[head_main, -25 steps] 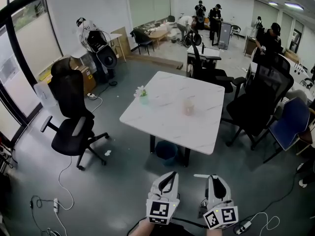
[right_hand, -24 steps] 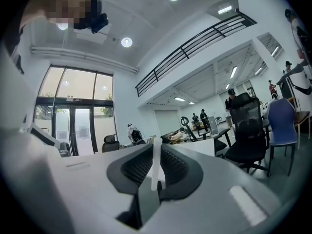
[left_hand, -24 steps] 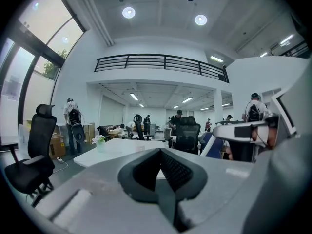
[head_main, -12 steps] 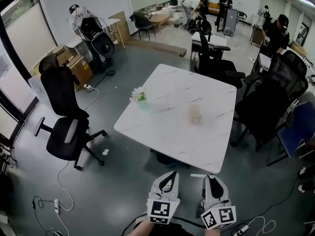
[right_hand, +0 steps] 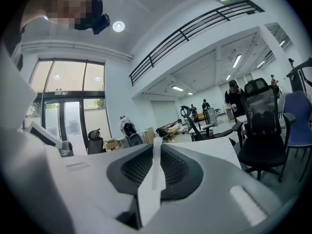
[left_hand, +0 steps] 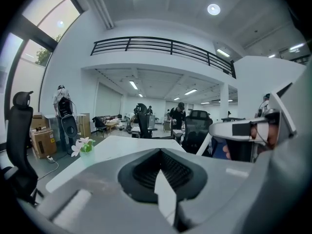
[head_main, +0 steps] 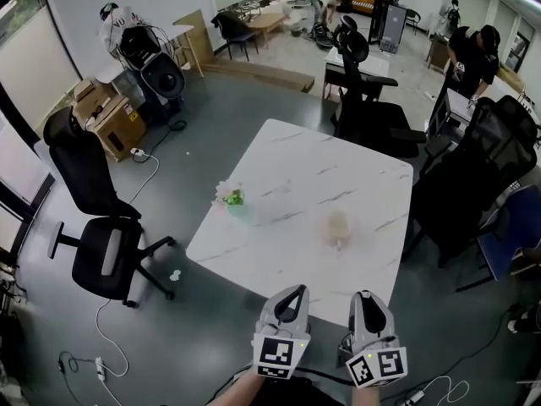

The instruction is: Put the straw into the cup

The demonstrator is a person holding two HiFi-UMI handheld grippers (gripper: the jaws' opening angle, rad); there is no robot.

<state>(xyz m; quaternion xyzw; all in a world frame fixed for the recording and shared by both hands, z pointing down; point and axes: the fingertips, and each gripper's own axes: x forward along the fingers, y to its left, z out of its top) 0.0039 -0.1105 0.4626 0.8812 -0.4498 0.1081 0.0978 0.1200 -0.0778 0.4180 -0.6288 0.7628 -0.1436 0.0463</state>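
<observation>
A white marble worktop (head_main: 296, 159) fills the middle of the room. A black office chair (head_main: 97, 227) stands on the floor to its left, and more black chairs (head_main: 473, 176) crowd its right side. Near its front edge, the left gripper (head_main: 292, 291) and the right gripper (head_main: 368, 295) hang side by side. The left one is closed and empty. The right one is clamped on a white straw (right_hand: 156, 165), which sticks out past the tips. The pale cup (head_main: 338, 227) stands on the worktop's near right part, well apart from the straw. A small potted flower (head_main: 230, 198) stands to the cup's left.
</observation>
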